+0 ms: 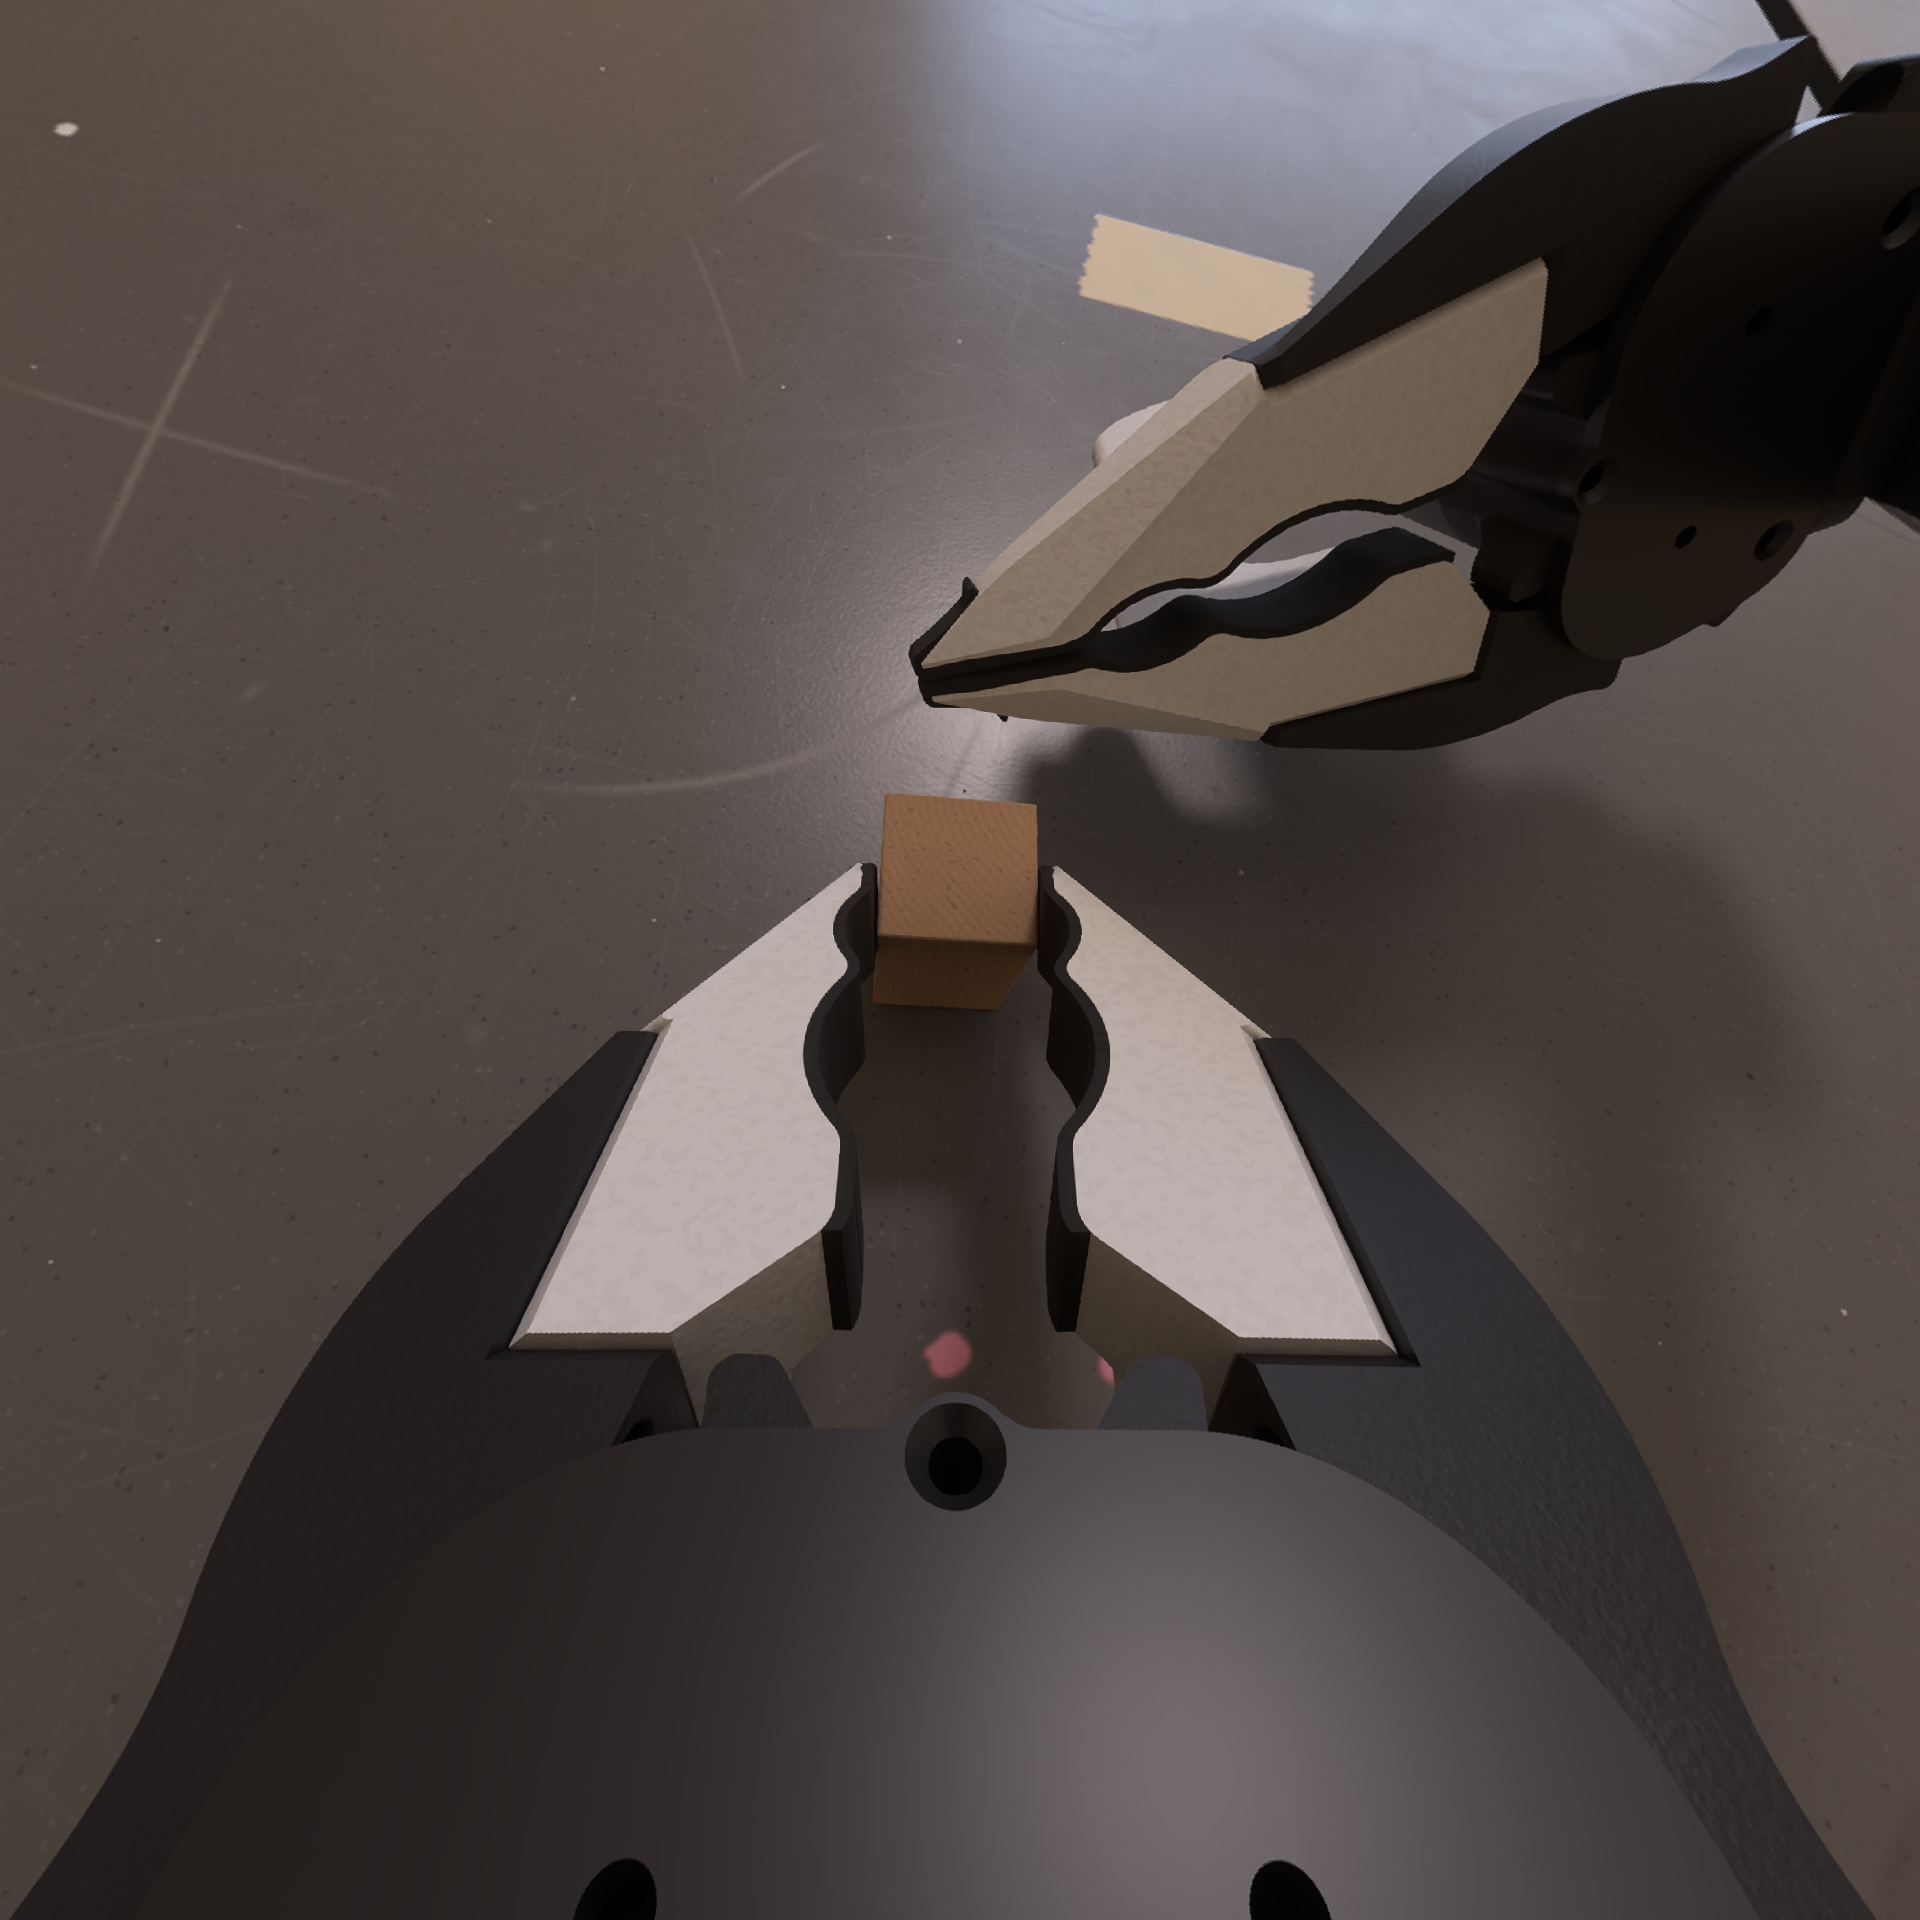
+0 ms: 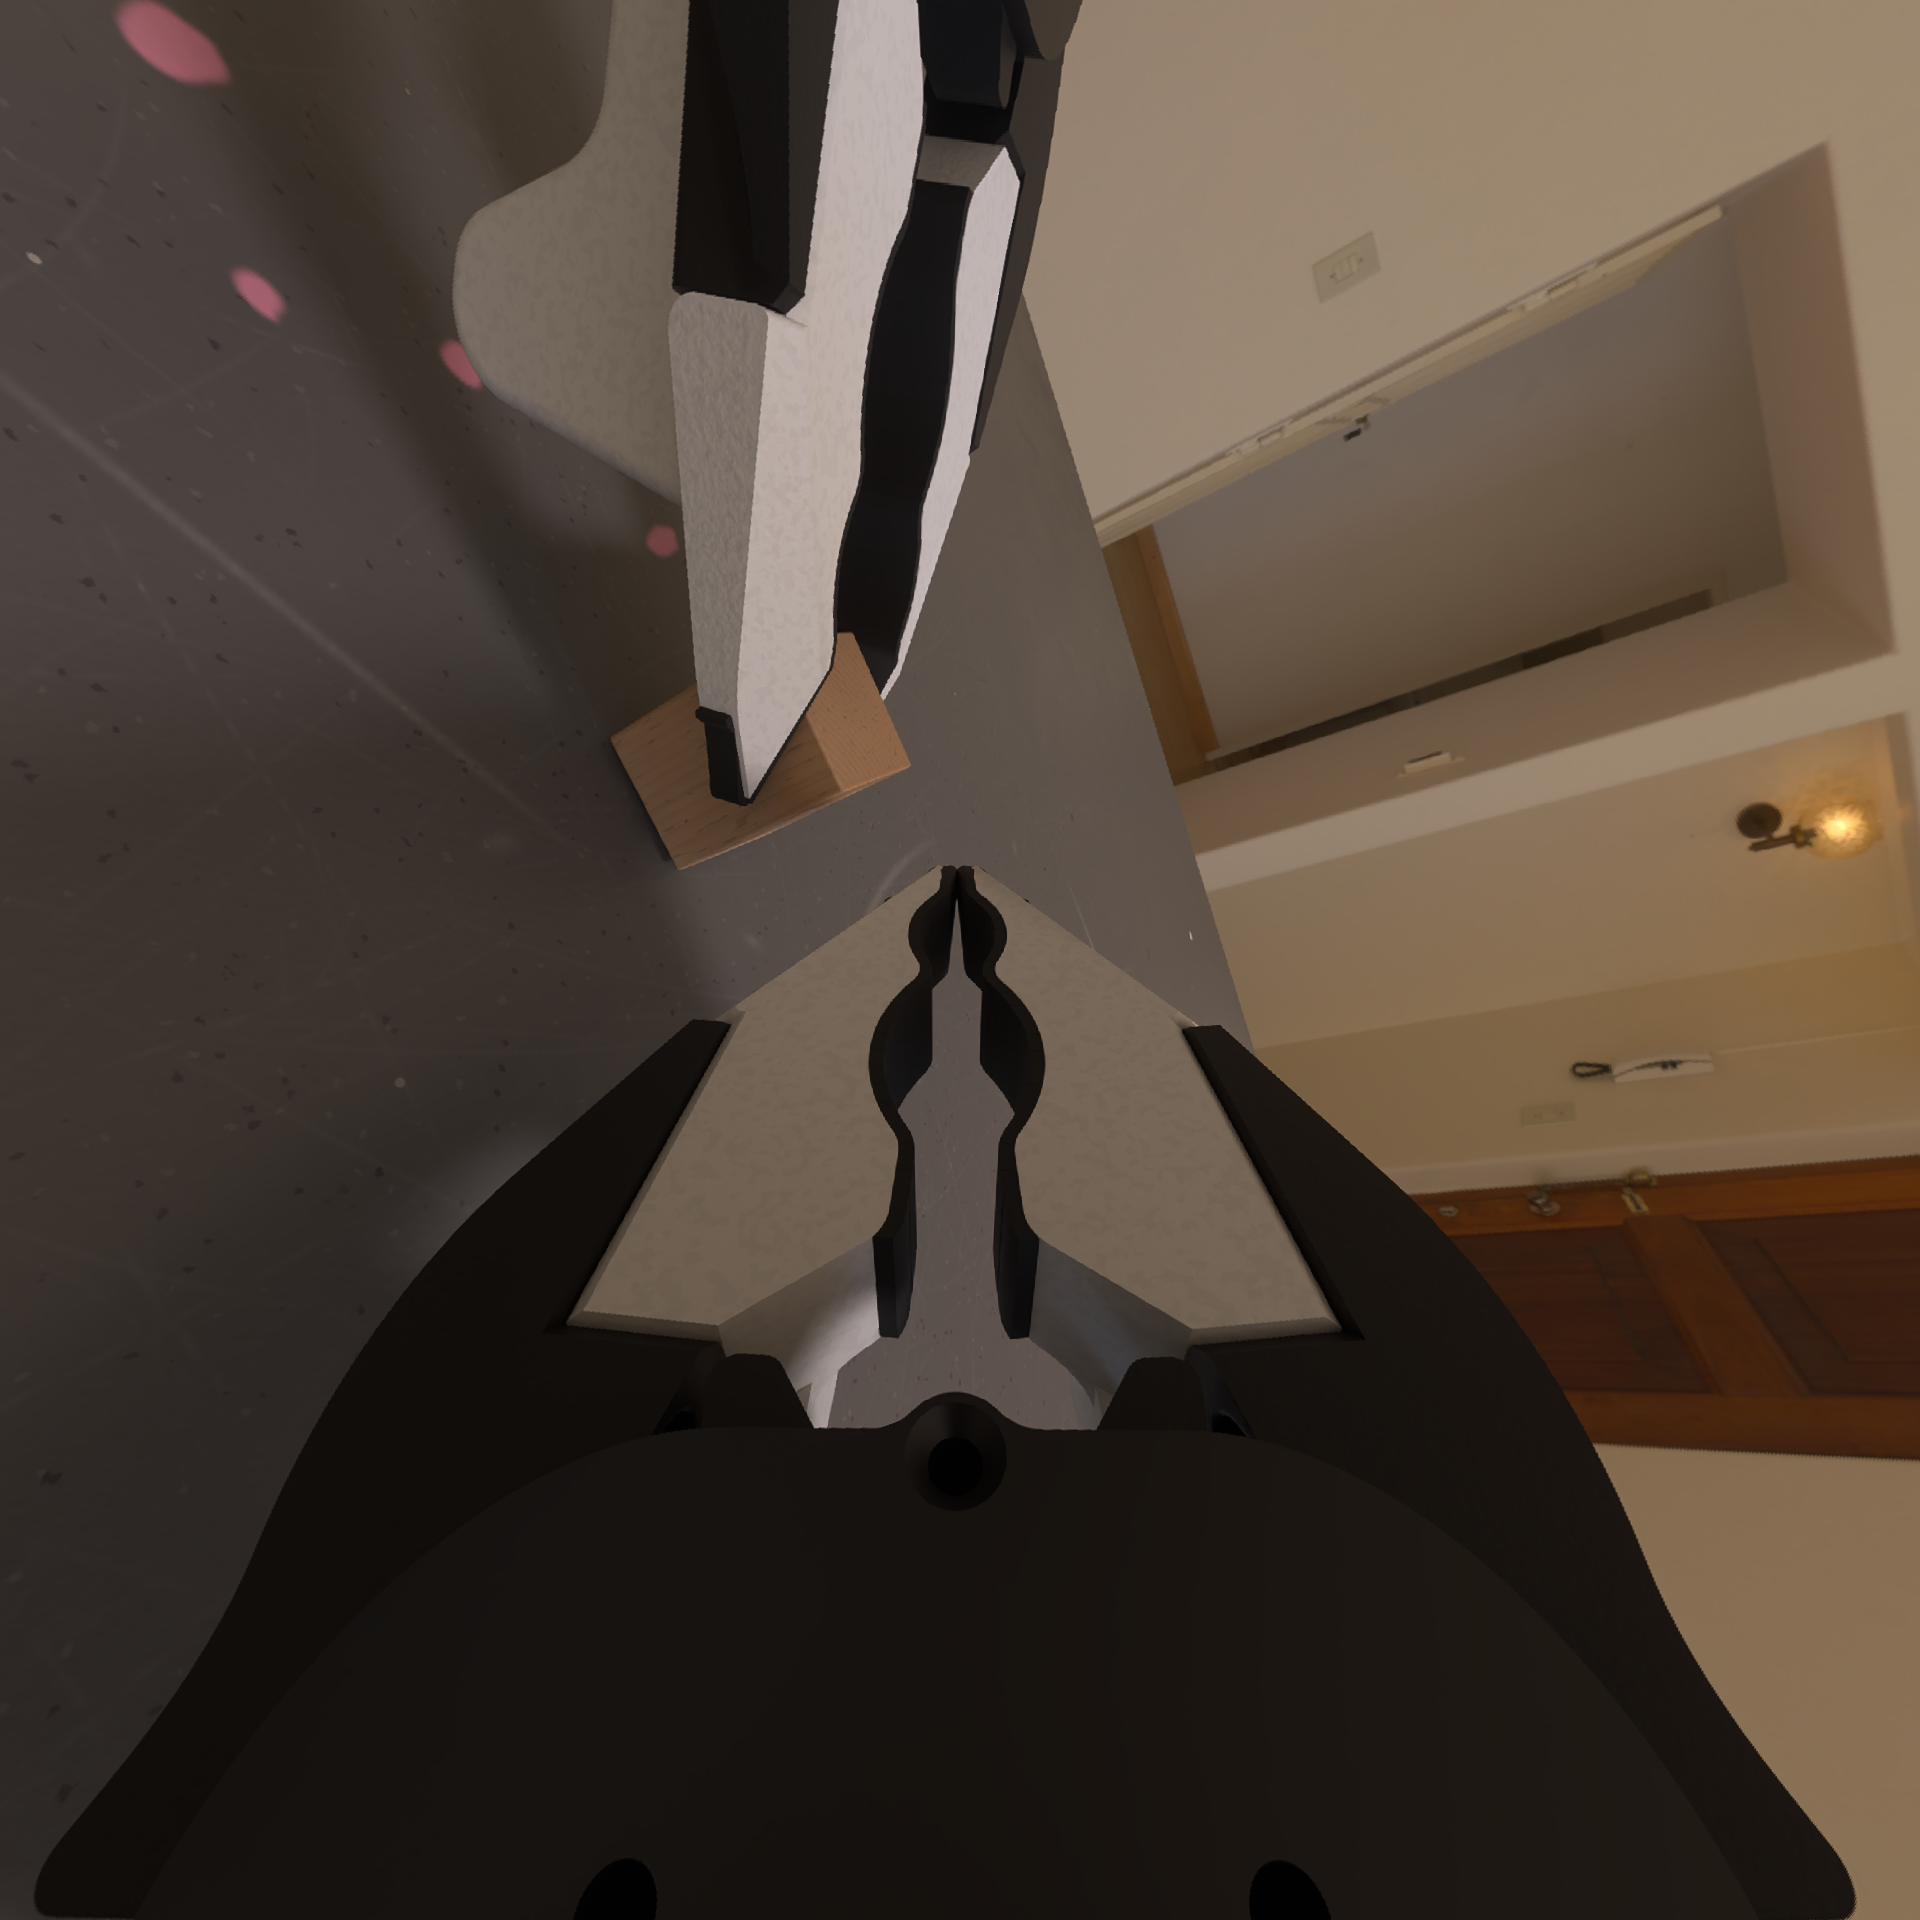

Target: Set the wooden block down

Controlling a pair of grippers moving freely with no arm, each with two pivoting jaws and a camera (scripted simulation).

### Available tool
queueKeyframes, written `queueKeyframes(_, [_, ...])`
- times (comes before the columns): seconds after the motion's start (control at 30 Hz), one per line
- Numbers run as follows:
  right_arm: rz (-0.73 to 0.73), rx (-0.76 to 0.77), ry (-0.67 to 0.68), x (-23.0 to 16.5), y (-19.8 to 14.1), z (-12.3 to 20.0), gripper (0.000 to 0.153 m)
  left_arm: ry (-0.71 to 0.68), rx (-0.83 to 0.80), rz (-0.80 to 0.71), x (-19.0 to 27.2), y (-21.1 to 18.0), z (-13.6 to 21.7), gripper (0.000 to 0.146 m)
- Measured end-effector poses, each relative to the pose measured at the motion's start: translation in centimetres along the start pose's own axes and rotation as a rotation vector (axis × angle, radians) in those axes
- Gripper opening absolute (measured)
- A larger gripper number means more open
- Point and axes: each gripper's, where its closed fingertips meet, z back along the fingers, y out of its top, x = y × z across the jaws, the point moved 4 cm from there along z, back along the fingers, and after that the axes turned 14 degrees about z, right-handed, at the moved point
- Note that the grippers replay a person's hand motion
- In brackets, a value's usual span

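Observation:
A small wooden block [image 1: 956, 873] sits between the fingertips of my left gripper [image 1: 956, 906], which is shut on it low over the dark table [image 1: 416, 727]. I cannot tell whether the block touches the table. My right gripper [image 1: 930, 673] is shut and empty, its tips pointing at the block from the upper right, a short gap away. In the right wrist view, my right gripper [image 2: 958, 878] has its tips together just below the block [image 2: 717, 816]. The left gripper [image 2: 816, 727] clamps the block from above in that view.
A strip of beige tape [image 1: 1195, 275] lies on the table behind the right gripper. Pink spots [image 2: 171, 42] mark the table. The table edge [image 2: 1132, 623] runs past the grippers, with a room wall, a doorway and a wall lamp [image 2: 1834, 826] beyond.

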Motion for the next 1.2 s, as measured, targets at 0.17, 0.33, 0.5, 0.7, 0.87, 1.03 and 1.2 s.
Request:
queueKeyframes(0.17, [0.005, -0.001, -0.004, 0.01, 0.03, 0.00, 0.000, -0.001, 0.006, 0.004, 0.00, -0.03, -0.01, 0.030])
queueKeyframes(0.33, [0.010, -0.006, -0.005, 0.04, 0.07, -0.02, 0.000, -0.002, 0.005, 0.005, 0.01, -0.04, -0.01, 0.030])
queueKeyframes(0.5, [0.006, -0.007, -0.001, 0.02, 0.09, -0.01, 0.000, -0.002, 0.005, 0.001, 0.03, -0.05, -0.02, 0.030])
queueKeyframes(0.7, [0.015, -0.009, 0.000, -0.03, 0.15, 0.03, 0.000, -0.004, 0.005, 0.001, 0.03, -0.06, -0.03, 0.030])
queueKeyframes(0.87, [0.022, -0.011, 0.004, -0.06, 0.22, 0.06, 0.000, -0.004, 0.005, 0.001, 0.04, -0.06, -0.04, 0.030])
queueKeyframes(1.03, [0.029, -0.011, 0.003, -0.10, 0.29, 0.09, 0.000, -0.002, 0.005, 0.000, 0.06, -0.07, -0.09, 0.030])
queueKeyframes(1.2, [0.049, -0.013, -0.002, -0.13, 0.41, 0.13, 0.000, -0.002, 0.006, 0.002, 0.05, -0.07, -0.13, 0.030])
